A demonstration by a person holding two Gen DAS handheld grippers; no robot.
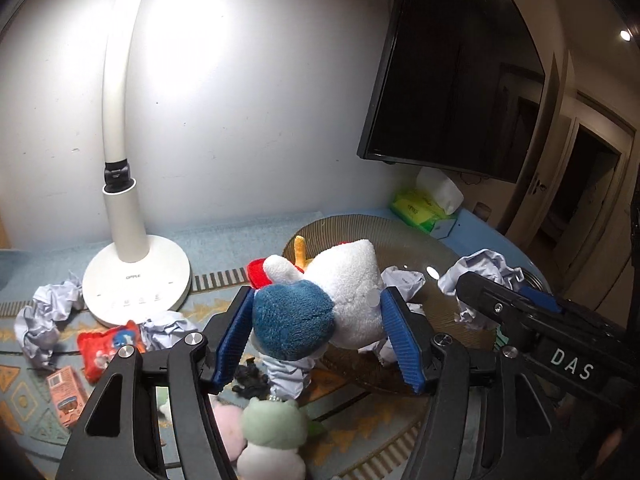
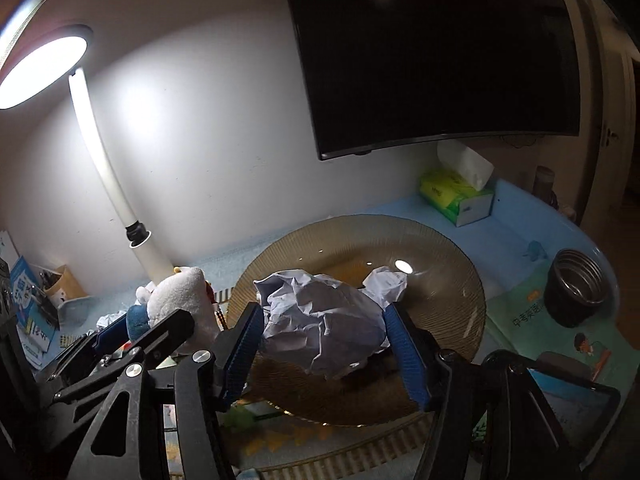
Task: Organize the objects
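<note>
My left gripper point(image 1: 320, 320) is shut on a white plush toy point(image 1: 344, 292) with blue feet and a red trim, held over the near edge of a brown glass plate point(image 1: 432, 248). My right gripper point(image 2: 324, 340) is shut on a crumpled paper ball point(image 2: 320, 320), held above the same plate point(image 2: 440, 312). A smaller paper ball point(image 2: 386, 280) lies on the plate. In the right wrist view the plush toy point(image 2: 180, 296) and the left gripper show at the left. In the left wrist view the right gripper's body point(image 1: 520, 320) shows at the right.
A white desk lamp point(image 1: 136, 276) stands at the left. Crumpled papers point(image 1: 44, 316), a red snack bag point(image 1: 106, 344), an orange box point(image 1: 66, 396) and pastel plush toys point(image 1: 264, 432) lie on the mat. A green tissue box point(image 2: 456, 196), a black cup point(image 2: 576, 288) and a wall screen point(image 2: 432, 52) are at the right.
</note>
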